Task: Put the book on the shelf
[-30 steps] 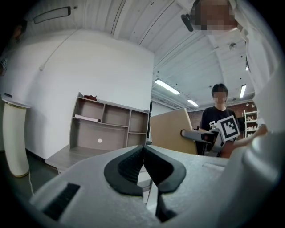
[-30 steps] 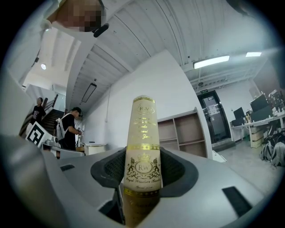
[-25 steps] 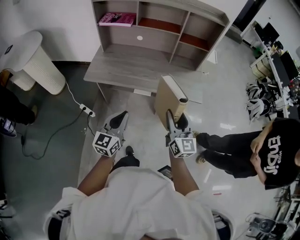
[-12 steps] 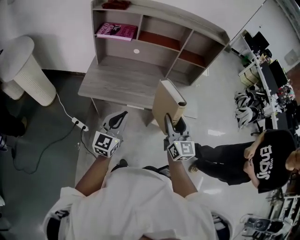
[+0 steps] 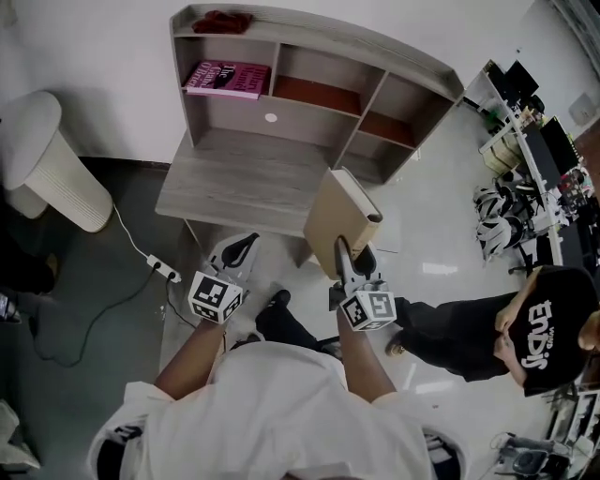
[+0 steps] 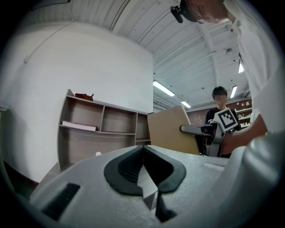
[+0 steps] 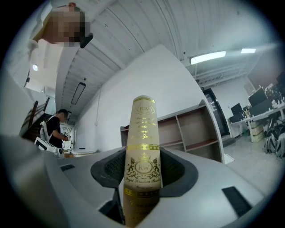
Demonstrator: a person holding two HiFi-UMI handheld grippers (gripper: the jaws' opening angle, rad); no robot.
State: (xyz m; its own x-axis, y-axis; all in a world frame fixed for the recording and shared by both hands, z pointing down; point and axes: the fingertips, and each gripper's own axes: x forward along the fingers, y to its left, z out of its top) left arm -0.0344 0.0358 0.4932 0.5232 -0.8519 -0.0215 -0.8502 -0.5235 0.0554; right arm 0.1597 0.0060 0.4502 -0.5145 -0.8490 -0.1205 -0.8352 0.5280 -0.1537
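Item 1, my right gripper (image 5: 352,258): clamped on the book (image 5: 342,217), 1 pad on each cover, low down near the bottom edge. In the right gripper view the cream spine with gold print (image 7: 142,147) stands between the pads and faces the camera.

Item 2, the book: tan covers, on edge and tilted, held in the air at my 1 o'clock. In the head view it overlaps the front right corner of the desk top and is in no compartment.

Item 3, my left gripper (image 5: 239,251): pads pressed together with nothing between them, as its own view (image 6: 142,153) shows. It is held level at my 11 o'clock, apart from the book.

Item 4, the shelf (image 5: 319,33): grey wood, against the white wall at my 12 o'clock, 3 compartments in a row above a flat desk top (image 5: 234,178).

Item 5, 1 pink book (image 5: 225,78): lying flat in the left compartment.

Item 6, 1 dark red bundle (image 5: 220,21): on top of the shelf, left end; I cannot tell what it is.

Item 7, 1 white ribbed bin (image 5: 47,159): at 10 o'clock, with a power strip (image 5: 169,274) on the floor near it.

Item 8, 1 person in a black cap (image 5: 539,328): at 4 o'clock.
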